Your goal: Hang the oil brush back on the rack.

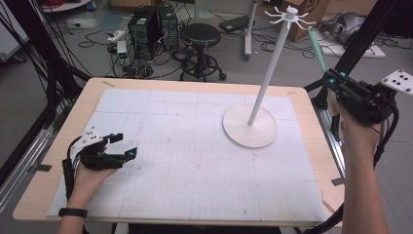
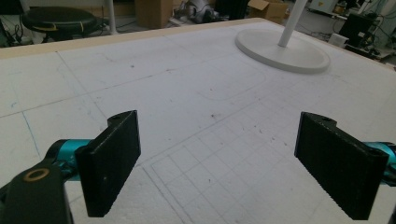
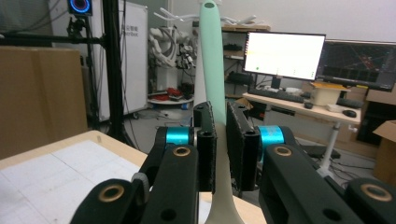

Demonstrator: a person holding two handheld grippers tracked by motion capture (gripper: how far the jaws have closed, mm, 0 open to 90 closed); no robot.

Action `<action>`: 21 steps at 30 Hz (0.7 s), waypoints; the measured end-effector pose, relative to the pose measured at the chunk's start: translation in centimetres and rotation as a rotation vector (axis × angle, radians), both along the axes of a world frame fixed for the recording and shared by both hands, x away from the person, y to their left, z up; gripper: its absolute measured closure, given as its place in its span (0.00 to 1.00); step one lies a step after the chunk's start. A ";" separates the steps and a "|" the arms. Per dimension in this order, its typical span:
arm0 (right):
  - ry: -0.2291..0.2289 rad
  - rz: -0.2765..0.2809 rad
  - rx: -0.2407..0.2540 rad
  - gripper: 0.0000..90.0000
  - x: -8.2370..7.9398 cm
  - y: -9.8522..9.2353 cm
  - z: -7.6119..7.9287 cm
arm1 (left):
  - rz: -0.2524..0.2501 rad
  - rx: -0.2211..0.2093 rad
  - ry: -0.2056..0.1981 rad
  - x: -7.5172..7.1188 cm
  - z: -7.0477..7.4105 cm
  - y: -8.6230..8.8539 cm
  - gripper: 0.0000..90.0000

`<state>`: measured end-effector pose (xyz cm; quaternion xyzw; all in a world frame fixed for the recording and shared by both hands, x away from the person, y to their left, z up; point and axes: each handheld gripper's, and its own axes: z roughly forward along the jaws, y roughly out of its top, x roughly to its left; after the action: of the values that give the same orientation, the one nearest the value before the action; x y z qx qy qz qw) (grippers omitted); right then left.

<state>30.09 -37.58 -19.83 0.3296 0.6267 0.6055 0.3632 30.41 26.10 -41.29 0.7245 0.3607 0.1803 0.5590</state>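
Note:
A tall white hook stand (image 1: 268, 73) rises from its round base (image 1: 250, 126) on the right half of the white grid mat, with a ring of hooks (image 1: 290, 14) at its top. My right gripper (image 1: 333, 80) is raised past the table's right edge, shut on a mint-green utensil (image 1: 317, 48) whose handle points up toward the hooks. In the right gripper view the jaws of the right gripper (image 3: 220, 112) clamp the utensil's handle (image 3: 212, 56), and its holed tip sits near the white hooks (image 3: 177, 16). My left gripper (image 1: 126, 145) rests open and empty on the mat at the left; its jaws (image 2: 219, 119) stand wide apart, facing the stand's base (image 2: 282, 51).
The wooden table (image 1: 92, 92) carries the white mat. Behind it stand a black stool (image 1: 200, 36) and computer towers (image 1: 151, 27) among floor cables. A black frame post (image 1: 360, 39) rises just right of the table. Monitors (image 3: 285, 56) sit beyond the right gripper.

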 end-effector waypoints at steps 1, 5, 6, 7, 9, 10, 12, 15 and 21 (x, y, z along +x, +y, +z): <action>0.001 0.000 -0.001 0.92 0.1 0.0 0.0 | -0.001 0.002 0.000 0.0 0.0 0.0 0.17; -0.002 0.001 -0.007 0.92 0.3 0.3 0.0 | 0.000 0.003 0.002 0.0 0.0 0.0 0.17; -0.002 0.001 -0.007 0.92 0.3 0.3 0.0 | 0.000 0.003 0.002 0.0 0.0 0.0 0.17; -0.001 0.000 -0.011 0.92 0.4 0.4 0.0 | 0.000 0.002 0.002 0.0 0.0 0.1 0.17; 0.003 -0.001 -0.011 0.92 0.4 0.6 0.0 | -0.001 0.003 0.003 0.0 0.0 0.0 0.17; 0.003 -0.001 -0.011 0.92 0.4 0.6 0.0 | -0.001 0.003 0.003 0.0 0.0 0.0 0.17; 0.010 -0.001 -0.023 0.92 0.6 0.7 0.0 | -0.002 0.002 0.005 0.0 0.0 0.0 0.17; 0.011 -0.007 -0.029 0.92 0.9 1.0 -0.1 | -0.003 0.004 0.005 -0.1 0.0 -0.1 0.17; 0.032 -0.006 -0.040 0.91 1.6 1.7 -0.2 | -0.008 0.003 0.003 -0.2 0.1 0.0 0.17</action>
<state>31.73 -35.90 -20.05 0.3337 0.6436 0.5865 0.3612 30.26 26.09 -41.20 0.7269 0.3583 0.1778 0.5582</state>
